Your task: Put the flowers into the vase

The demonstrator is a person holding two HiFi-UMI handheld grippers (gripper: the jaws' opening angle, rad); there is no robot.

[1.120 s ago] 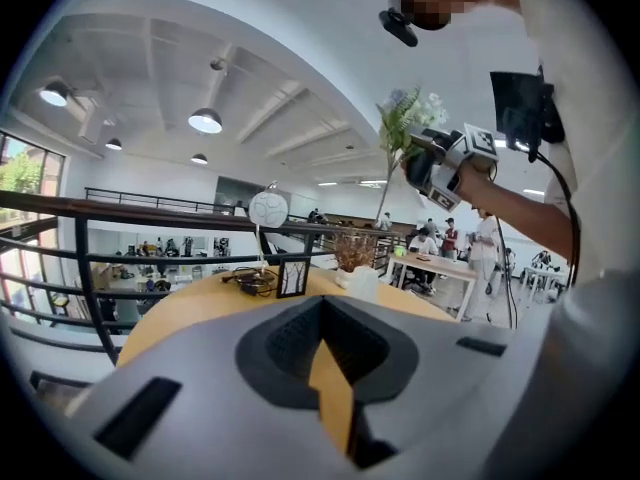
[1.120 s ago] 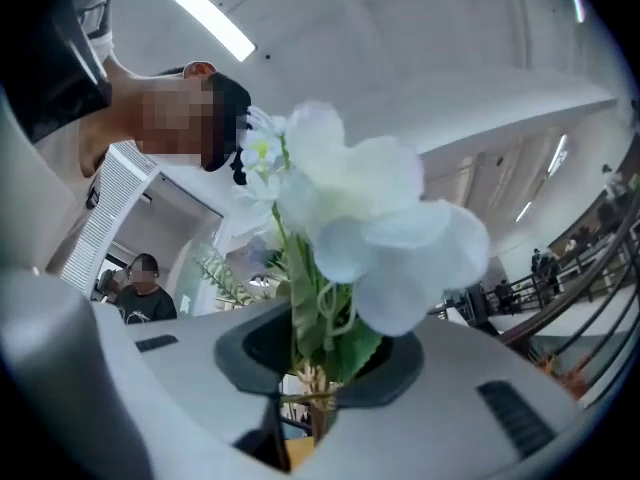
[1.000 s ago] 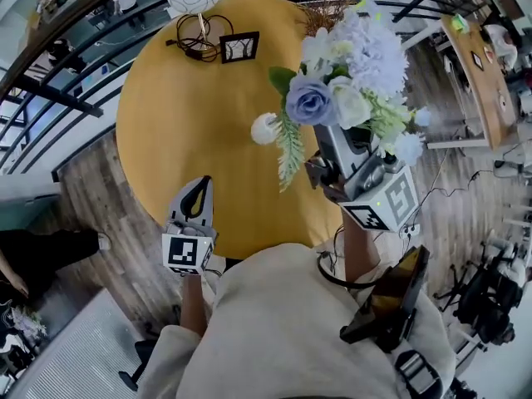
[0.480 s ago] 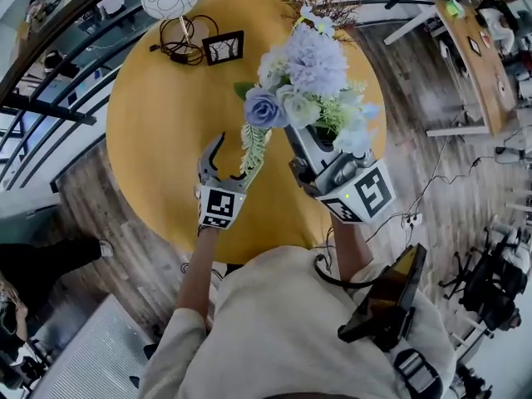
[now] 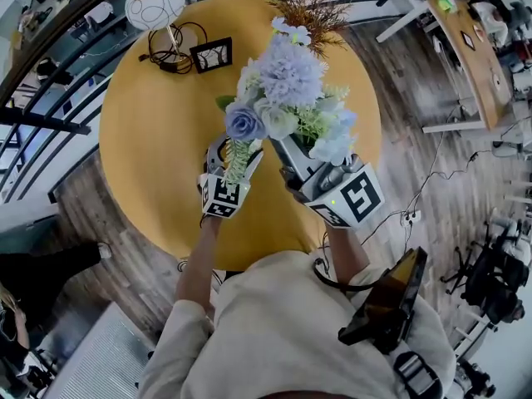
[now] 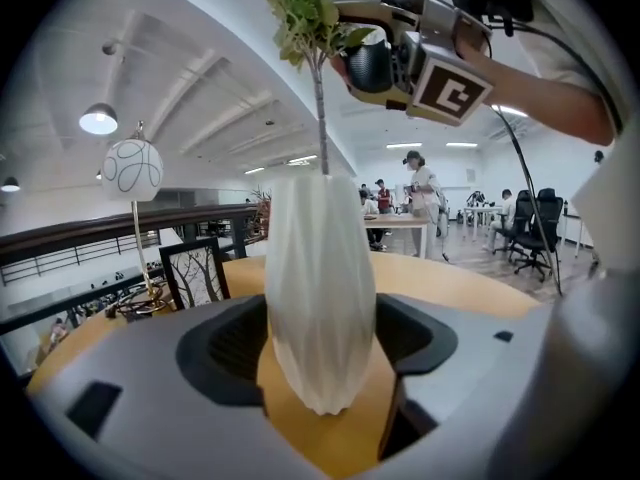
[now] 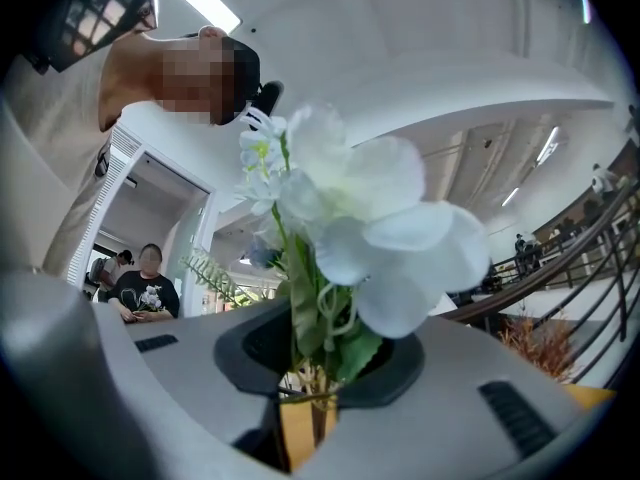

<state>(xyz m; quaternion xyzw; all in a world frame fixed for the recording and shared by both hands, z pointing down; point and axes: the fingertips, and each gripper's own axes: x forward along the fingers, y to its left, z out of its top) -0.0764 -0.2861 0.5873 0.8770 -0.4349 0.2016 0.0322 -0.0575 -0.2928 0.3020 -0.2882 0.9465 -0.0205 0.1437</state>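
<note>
Right gripper (image 5: 287,150) clamps the flowers (image 5: 287,77); left gripper (image 5: 235,158) closing around the vase (image 6: 320,288) beneath them.

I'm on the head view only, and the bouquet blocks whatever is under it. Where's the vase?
Observer: The white ribbed vase stands upright on the yellow table, between the jaws of the left claw, which are closing.
Operator: Are the flowers in yet?
Observer: One thin green stem runs from the right claw down to the vase's mouth. Whether its end is inside, I can't tell.
Operator: Where does the right claw grip them?
Observer: The right gripper view shows its jaws shut on the flowers low on the stems, with the blooms above.
</note>
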